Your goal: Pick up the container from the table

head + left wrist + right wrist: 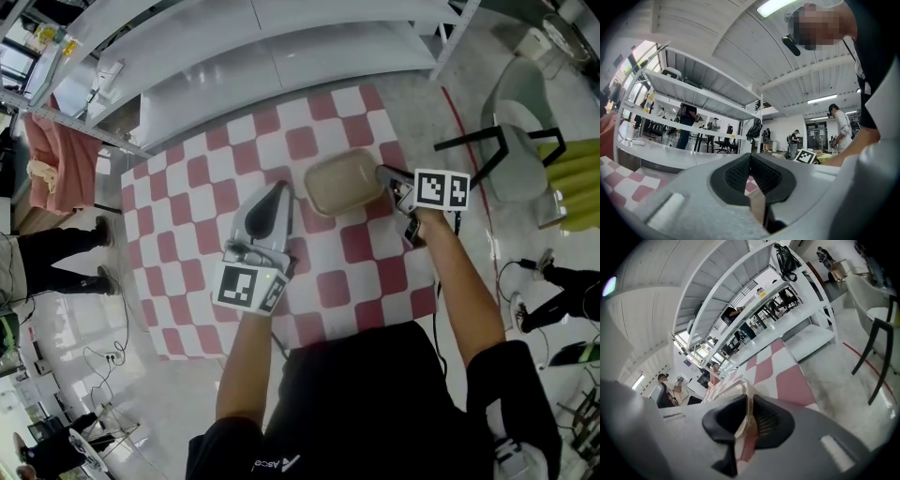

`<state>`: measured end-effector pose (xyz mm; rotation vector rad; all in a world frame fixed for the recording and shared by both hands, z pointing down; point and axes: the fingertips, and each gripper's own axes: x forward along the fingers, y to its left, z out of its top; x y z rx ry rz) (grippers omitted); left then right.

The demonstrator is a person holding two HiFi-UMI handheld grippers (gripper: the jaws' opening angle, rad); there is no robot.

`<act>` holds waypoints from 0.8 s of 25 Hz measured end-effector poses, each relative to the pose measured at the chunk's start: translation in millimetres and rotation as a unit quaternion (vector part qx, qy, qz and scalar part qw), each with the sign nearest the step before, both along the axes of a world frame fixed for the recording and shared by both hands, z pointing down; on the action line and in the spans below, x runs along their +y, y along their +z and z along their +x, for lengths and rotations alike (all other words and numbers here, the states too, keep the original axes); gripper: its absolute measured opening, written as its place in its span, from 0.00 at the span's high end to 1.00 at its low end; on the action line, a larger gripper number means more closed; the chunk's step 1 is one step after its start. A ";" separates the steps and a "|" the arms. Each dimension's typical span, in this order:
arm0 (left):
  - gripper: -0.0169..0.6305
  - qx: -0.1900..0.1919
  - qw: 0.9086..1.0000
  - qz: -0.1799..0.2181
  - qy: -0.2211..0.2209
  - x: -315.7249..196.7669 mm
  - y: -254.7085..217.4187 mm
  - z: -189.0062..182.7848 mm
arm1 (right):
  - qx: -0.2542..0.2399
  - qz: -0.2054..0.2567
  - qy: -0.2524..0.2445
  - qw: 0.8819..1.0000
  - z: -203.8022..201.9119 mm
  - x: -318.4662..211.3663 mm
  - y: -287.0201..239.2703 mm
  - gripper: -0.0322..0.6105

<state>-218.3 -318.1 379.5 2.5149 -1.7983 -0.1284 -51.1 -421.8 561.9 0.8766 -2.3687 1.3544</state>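
The right gripper [382,173] is shut on the container [342,181]. In the right gripper view, the two black pads [766,420] of this gripper [749,401] sit close together. The thin pale rim of the container [742,391] is pinched between them. The gripper points a bit down and holds the container by its right end.

The container is a tan tub with round corners. In the head view it is just above the middle of the picture. It lies on the tabletop [187,187], which has a cloth of red and white squares.

The left gripper [279,190] is shut too, but it holds nothing. In the left gripper view, the tips of this gripper [750,157] meet at the top, with only a thin slit lower down. In the head view it points up the picture. Its tip is just beside the left end of the container. I cannot tell if it touches.

A big white shelf [281,47] stands past the tabletop, at the top of the head view. A pale chair [516,141] with black legs is at the upper right.
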 end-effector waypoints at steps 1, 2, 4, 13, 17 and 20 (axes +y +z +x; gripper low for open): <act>0.96 -0.001 1.000 0.000 -0.001 0.6 0.1 -0.2 | 0.000 0.000 0.003 1.000 -0.1 0.4 -0.3 0.88; 0.96 -0.001 1.000 -0.001 -0.001 1.3 0.3 -0.4 | -0.001 -0.002 0.007 1.000 0.3 0.8 -0.7 0.88; 0.96 -0.003 1.000 -0.001 -0.001 2.7 -0.1 -0.3 | -0.008 -0.009 0.020 1.000 2.2 1.3 -2.7 0.88; 0.96 -0.005 1.000 0.007 0.004 12.3 -6.4 7.6 | -0.066 -0.025 0.074 0.995 14.6 6.0 -29.0 0.88; 0.96 -0.007 1.000 0.011 0.010 21.1 -12.6 14.6 | -0.090 -0.011 0.081 0.993 18.4 15.7 -54.4 0.88; 0.96 -0.006 1.000 0.015 0.014 31.1 -18.1 19.6 | -0.106 -0.003 0.085 0.991 21.1 29.2 -73.8 0.88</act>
